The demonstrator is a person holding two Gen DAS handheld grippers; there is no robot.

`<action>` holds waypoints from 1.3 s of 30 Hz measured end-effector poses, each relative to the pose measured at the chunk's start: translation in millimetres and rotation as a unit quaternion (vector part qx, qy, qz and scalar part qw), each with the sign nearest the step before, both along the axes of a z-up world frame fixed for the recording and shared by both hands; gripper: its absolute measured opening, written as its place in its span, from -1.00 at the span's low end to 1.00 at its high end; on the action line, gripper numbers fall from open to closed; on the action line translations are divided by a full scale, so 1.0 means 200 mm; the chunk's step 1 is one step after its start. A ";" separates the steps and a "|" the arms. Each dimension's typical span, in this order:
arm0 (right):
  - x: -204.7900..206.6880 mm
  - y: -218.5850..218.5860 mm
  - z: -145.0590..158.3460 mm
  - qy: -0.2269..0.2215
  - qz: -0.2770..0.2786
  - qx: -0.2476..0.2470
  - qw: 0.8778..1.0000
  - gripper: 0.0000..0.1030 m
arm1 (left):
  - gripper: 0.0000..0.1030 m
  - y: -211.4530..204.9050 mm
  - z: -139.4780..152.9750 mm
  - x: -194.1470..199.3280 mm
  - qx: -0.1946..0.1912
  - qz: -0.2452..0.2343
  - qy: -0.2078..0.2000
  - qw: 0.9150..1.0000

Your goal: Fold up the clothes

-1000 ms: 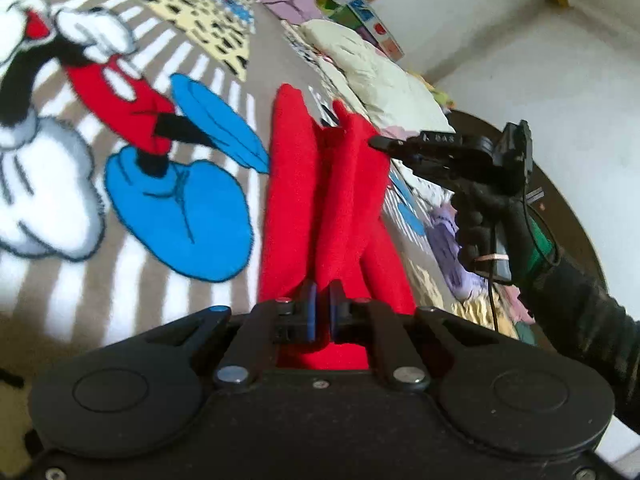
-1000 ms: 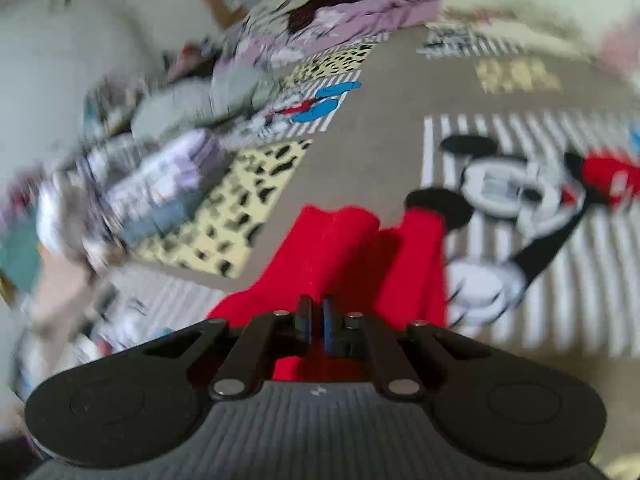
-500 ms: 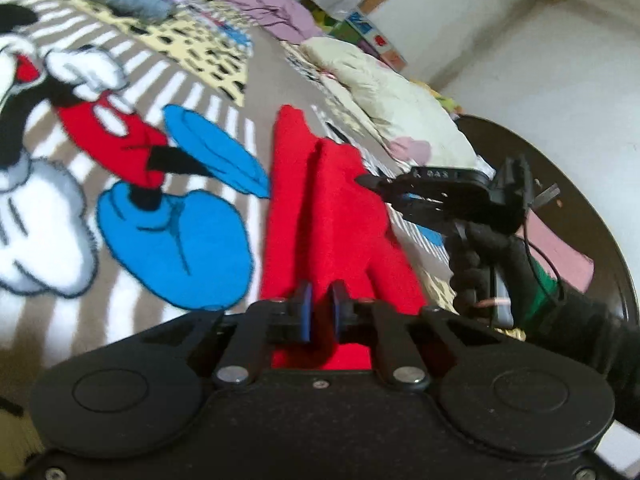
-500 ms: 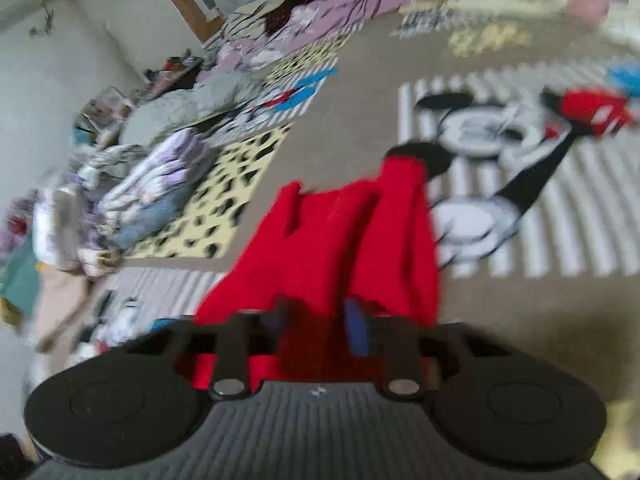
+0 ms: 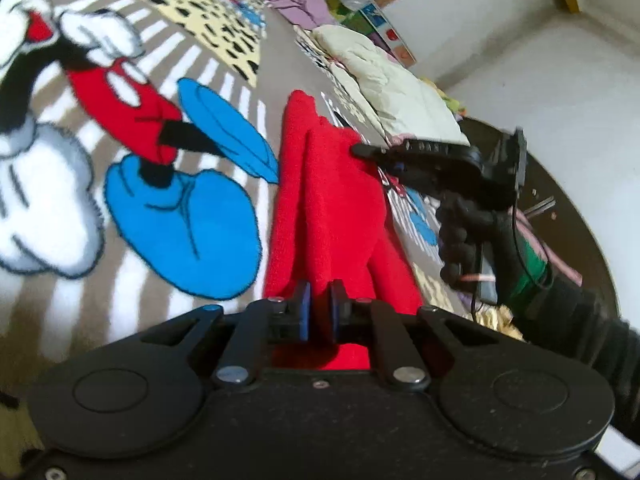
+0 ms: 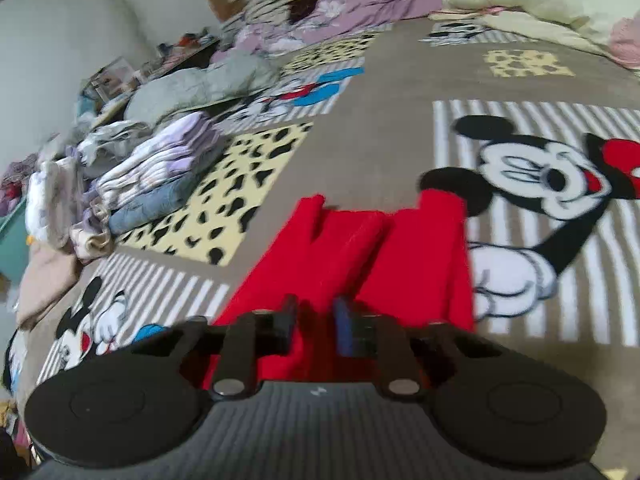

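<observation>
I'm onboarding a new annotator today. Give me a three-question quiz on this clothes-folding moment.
1. True or false: the left gripper is shut on the red garment.
2. The right gripper's jaws are: A) shut, B) apart.
3. What is printed on the blanket under the garment?

Key: 1 true. 2 B. 3 cartoon mice, with stripes and spotted yellow panels.

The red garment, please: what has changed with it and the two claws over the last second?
The right claw has opened and let go of the red garment, which has settled flatter on the cartoon blanket. The left claw stays shut on its near edge.
</observation>
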State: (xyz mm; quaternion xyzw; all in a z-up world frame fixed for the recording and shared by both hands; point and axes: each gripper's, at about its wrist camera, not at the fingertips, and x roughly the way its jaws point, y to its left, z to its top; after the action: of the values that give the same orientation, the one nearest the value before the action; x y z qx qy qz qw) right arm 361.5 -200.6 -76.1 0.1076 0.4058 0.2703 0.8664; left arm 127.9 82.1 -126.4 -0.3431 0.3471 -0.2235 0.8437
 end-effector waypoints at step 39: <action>-0.70 0.22 0.08 -0.154 0.092 -0.094 0.979 -0.29 | -0.55 -0.19 0.17 -0.10 0.162 -0.003 -0.170 0.972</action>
State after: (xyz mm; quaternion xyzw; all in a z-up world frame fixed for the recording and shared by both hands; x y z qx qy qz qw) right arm 221.2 -156.9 -60.5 -0.0555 0.2989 0.3229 0.8963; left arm 107.9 44.6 -91.6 -0.1581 0.2307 -0.2218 0.9341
